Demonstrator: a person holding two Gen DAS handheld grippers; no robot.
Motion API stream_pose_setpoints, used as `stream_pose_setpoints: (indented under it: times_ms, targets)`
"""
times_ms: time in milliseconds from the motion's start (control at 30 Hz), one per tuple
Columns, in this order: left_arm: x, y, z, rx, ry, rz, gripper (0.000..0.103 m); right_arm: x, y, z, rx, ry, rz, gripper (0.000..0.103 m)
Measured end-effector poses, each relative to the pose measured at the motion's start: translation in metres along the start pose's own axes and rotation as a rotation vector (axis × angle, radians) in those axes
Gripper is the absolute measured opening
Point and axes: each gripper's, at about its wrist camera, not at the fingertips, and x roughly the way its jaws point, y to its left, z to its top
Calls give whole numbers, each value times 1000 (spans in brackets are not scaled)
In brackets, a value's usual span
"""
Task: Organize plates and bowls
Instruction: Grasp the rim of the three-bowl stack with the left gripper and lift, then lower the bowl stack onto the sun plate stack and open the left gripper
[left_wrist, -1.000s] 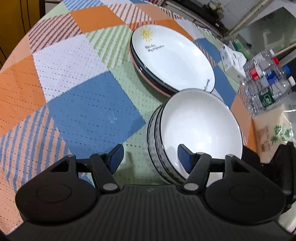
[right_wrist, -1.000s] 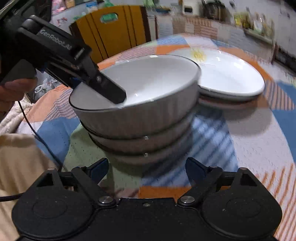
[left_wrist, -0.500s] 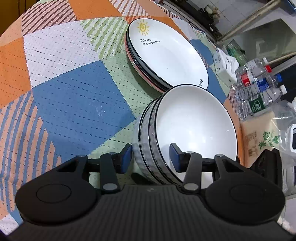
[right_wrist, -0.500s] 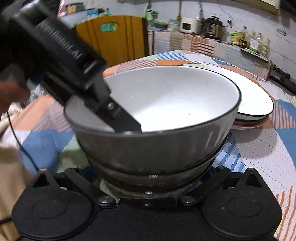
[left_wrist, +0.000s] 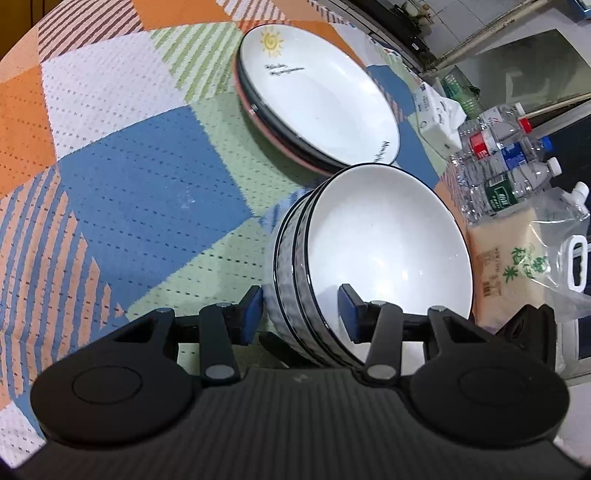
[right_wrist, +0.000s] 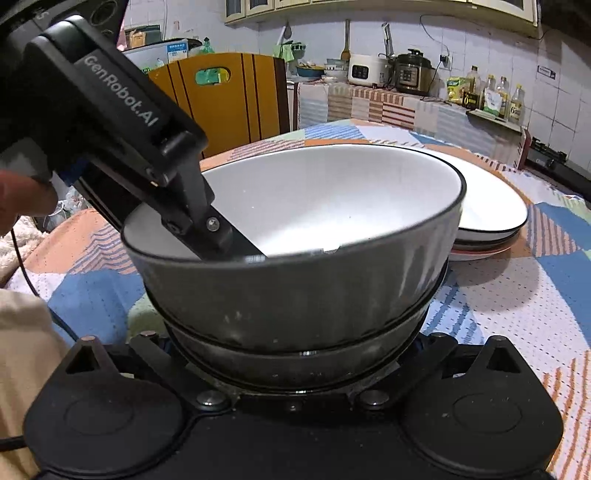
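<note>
A stack of three grey-ribbed bowls (left_wrist: 384, 243) with white insides sits on the patchwork tablecloth (left_wrist: 140, 192). My left gripper (left_wrist: 301, 315) straddles the stack's near rim, one blue pad outside, one inside the top bowl, a small gap showing at the walls. In the right wrist view the bowl stack (right_wrist: 303, 288) fills the frame and the left gripper's finger (right_wrist: 221, 240) dips into the top bowl. My right gripper (right_wrist: 295, 350) is spread wide around the stack's base, fingertips hidden behind the bowls. A stack of plates (left_wrist: 317, 96), top one with a sun, lies beyond; it also shows in the right wrist view (right_wrist: 491, 218).
Water bottles (left_wrist: 506, 166), a tissue pack (left_wrist: 436, 114) and a bag of rice (left_wrist: 517, 266) crowd the table's right edge. A yellow chair back (right_wrist: 229, 96) stands behind the table. A counter with cookers and oil bottles (right_wrist: 406, 74) runs along the wall.
The right gripper has pushed in under the bowl stack until the bowls fill its view. The left gripper has moved onto the stack's rim and its fingers have narrowed around it.
</note>
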Motion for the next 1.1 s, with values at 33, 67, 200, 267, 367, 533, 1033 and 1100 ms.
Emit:
stream_pose_setpoints:
  times_ms: [33,67,200,267,367,533,1033,1100]
  targets:
    - [-2,-5,2,5,-4,1,43,-4,0,1,-4,-7,-6,102]
    - [-4,-9,4,6,-7,0,43,-6,0,2,-11,-16,-15,102]
    - [-15,-24,15,16,-13,-21,43,-17,-4,13,-76,-53,-45,102]
    - [-21,-30,22,18,-19,-40,43,-24,-9,22,-107,-63,-46,102]
    - [-30,-37,34,14,-20,-82,43,-33,-16,38,-118,-72,-43,102]
    - [-42,-48,59,18,-18,-116,43,-45,-29,64,-91,-96,-49,102]
    - [-22,-57,156,32,-8,-15,43,-3,-77,116,-45,-115,-48,102]
    - [-11,-54,164,37,-3,3,43,10,-86,119,-22,-97,-42,102]
